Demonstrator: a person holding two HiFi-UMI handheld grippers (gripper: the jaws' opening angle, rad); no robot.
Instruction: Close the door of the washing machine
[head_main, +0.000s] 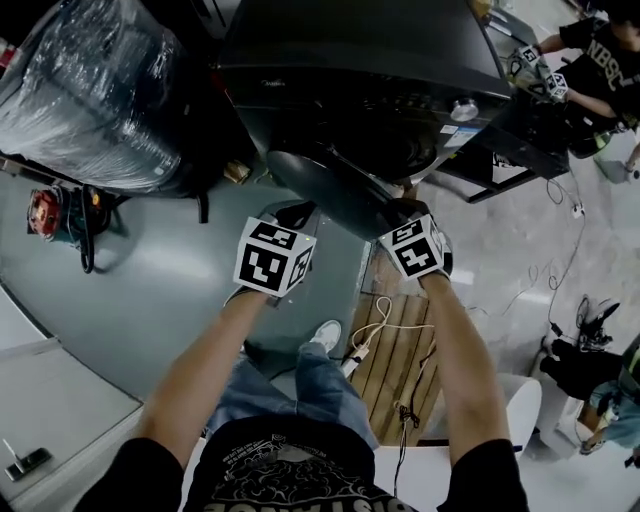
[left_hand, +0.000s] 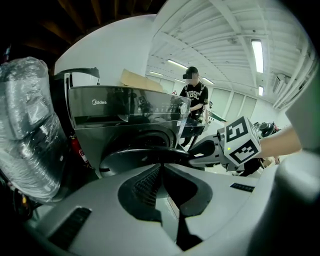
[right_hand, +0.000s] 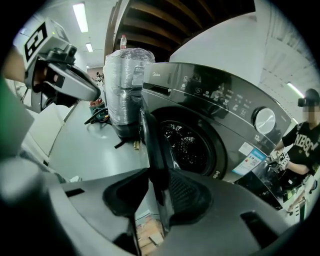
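Door (right_hand: 150, 135) rim being clamped by right hand-held gripper (right_hand: 158, 176) for swinging shut; left hand-held gripper (left_hand: 161, 169), clenched empty, being held at rim, likely for push.

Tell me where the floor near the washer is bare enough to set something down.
Bare: the grey floor left of the door, between the wrapped bundle and the person's legs. Crowded: the pallet right of the legs, with cables across it.
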